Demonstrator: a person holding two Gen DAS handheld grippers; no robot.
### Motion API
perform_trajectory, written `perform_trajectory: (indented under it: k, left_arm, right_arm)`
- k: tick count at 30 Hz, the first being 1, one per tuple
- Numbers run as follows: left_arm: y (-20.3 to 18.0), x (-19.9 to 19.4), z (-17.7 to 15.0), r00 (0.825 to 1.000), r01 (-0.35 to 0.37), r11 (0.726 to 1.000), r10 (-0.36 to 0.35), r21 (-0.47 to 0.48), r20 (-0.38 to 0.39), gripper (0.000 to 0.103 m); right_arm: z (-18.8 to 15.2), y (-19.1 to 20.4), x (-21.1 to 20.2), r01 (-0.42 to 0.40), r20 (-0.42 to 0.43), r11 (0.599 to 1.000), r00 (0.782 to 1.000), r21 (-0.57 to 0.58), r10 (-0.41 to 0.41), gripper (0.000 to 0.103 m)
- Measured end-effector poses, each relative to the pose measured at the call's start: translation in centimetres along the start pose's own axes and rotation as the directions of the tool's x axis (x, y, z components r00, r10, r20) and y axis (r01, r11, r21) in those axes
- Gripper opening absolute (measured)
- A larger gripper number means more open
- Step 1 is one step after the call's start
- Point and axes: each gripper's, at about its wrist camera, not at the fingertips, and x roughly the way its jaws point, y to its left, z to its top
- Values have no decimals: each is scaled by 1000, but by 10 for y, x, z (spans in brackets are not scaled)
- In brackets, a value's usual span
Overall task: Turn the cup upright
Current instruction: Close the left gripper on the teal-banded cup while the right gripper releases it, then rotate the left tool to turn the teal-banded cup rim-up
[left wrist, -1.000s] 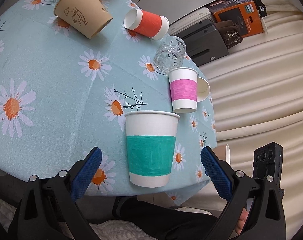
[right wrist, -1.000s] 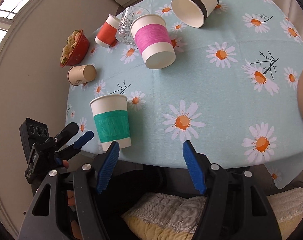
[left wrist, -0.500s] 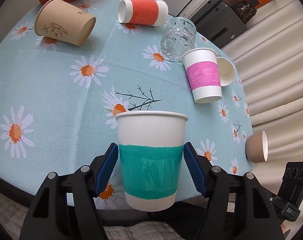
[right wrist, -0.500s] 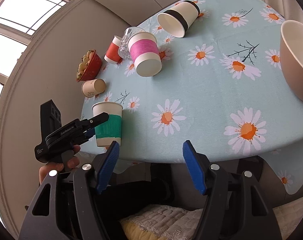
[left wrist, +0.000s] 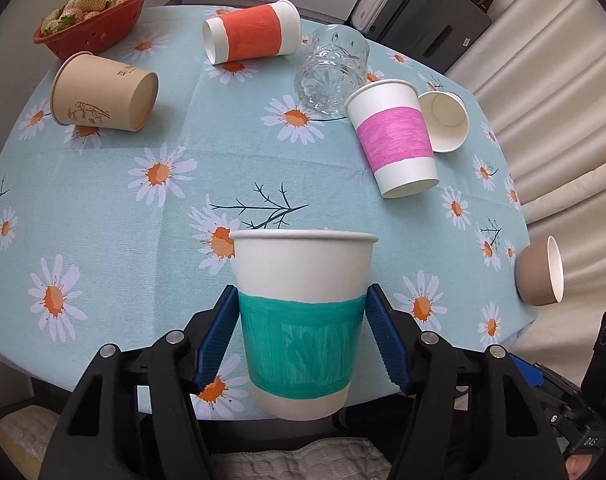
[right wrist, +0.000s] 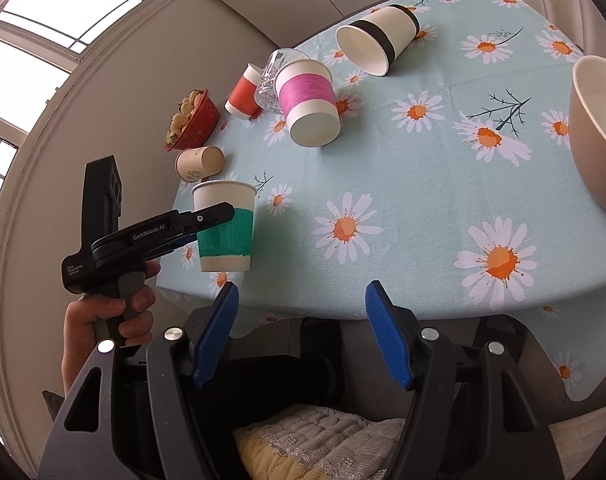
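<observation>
A white paper cup with a teal band (left wrist: 301, 320) stands upright, mouth up, at the near edge of the round table. My left gripper (left wrist: 301, 338) is shut on the cup, its blue pads pressed against both sides of the teal band. In the right wrist view the same cup (right wrist: 225, 232) is held by the left gripper (right wrist: 207, 220) at the table's left edge. My right gripper (right wrist: 301, 332) is open and empty, below the table's front edge.
On the daisy tablecloth (left wrist: 103, 200) are a pink-banded cup (left wrist: 393, 142), a tan cup on its side (left wrist: 103, 96), a red cup on its side (left wrist: 251, 32), a glass tumbler (left wrist: 331, 68), a black-banded cup on its side (right wrist: 377, 38), a strawberry bowl (left wrist: 95, 12) and a tan bowl (right wrist: 595, 128).
My left gripper moved in around the teal-banded cup and closed on it. The cup now sits a little higher. The right gripper stayed open and tilted back.
</observation>
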Motion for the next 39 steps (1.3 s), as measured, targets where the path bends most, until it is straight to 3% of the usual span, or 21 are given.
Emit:
perform_trajectory:
  k: [7, 10, 12, 16, 19, 20, 22, 25, 30, 32, 34, 39]
  left_arm:
    - [-21, -25, -1, 987, -24, 998, 14, 58, 160, 62]
    - [-32, -36, -6, 968, -41, 995, 17, 87, 251, 62]
    - [-39, -41, -12, 946, -61, 993, 24, 104, 325, 62]
    - [-51, -45, -29, 889, -99, 987, 32, 124, 456, 62]
    - [-57, -44, -43, 833, -123, 983, 29, 134, 552, 63]
    - [-61, -43, -49, 810, -151, 979, 42, 140, 585, 63]
    - [-69, -38, -62, 748, -216, 965, 65, 149, 660, 63]
    - [-75, -32, -81, 677, -228, 961, 40, 158, 734, 63]
    - [-79, -16, -99, 607, -264, 952, 38, 157, 794, 63]
    - [-72, -11, -103, 590, -226, 966, 35, 123, 806, 63]
    - [-68, -7, -108, 560, -223, 970, 42, 101, 827, 63]
    - [-68, 3, -118, 508, -216, 972, 31, 93, 861, 63]
  right_arm:
    - [0, -5, 1, 17, -7, 1000, 1000, 6, -17, 66]
    - [0, -3, -2, 22, 13, 1000, 1000, -7, -22, 66]
    - [0, -1, -5, 23, 30, 999, 999, -23, -22, 66]
    - [-1, 1, -9, 35, 59, 998, 998, -51, -32, 66]
    - [-1, 1, -11, 39, 78, 998, 996, -54, -35, 66]
    - [0, 1, -12, 43, 84, 998, 996, -56, -38, 66]
    - [0, -1, -13, 46, 89, 998, 995, -48, -42, 66]
    - [1, -7, -16, 47, 96, 999, 994, -22, -44, 66]
    - [3, -16, -20, 32, 97, 999, 995, 7, -33, 66]
    - [3, -16, -20, 28, 95, 1000, 995, 7, -28, 66]
    - [3, -15, -20, 24, 93, 1000, 995, 1, -24, 66]
    - [2, -12, -18, 31, 79, 999, 996, -24, -29, 66]
